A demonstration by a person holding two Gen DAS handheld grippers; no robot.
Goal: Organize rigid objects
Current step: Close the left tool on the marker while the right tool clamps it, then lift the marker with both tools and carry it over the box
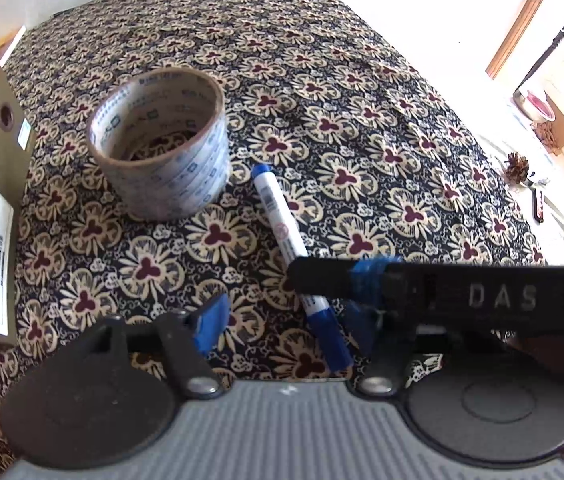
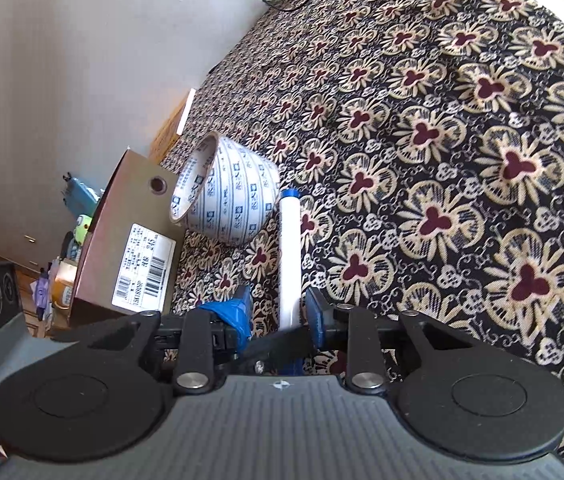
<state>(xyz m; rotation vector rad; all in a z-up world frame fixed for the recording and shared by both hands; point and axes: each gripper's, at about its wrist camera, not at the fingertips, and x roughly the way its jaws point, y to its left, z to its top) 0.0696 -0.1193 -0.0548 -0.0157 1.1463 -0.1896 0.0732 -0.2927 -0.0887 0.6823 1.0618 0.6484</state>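
The marker [image 2: 289,256], white with blue ends, lies on the patterned table [image 2: 482,140], its far cap just beside the tape roll [image 2: 227,192] at ten o'clock. Its near end sits between the right tongs [image 2: 277,314], whose blue pads are closed on the barrel: the grasp step looks made. In the left wrist view, the left tongs [image 1: 286,316] hang partly open and empty, straddling the marker's near blue end [image 1: 328,340], with the right tongs reaching in from three o'clock. Next, probably lift and carry toward the cardboard box [image 2: 129,248] at nine o'clock, keeping clear of the roll.
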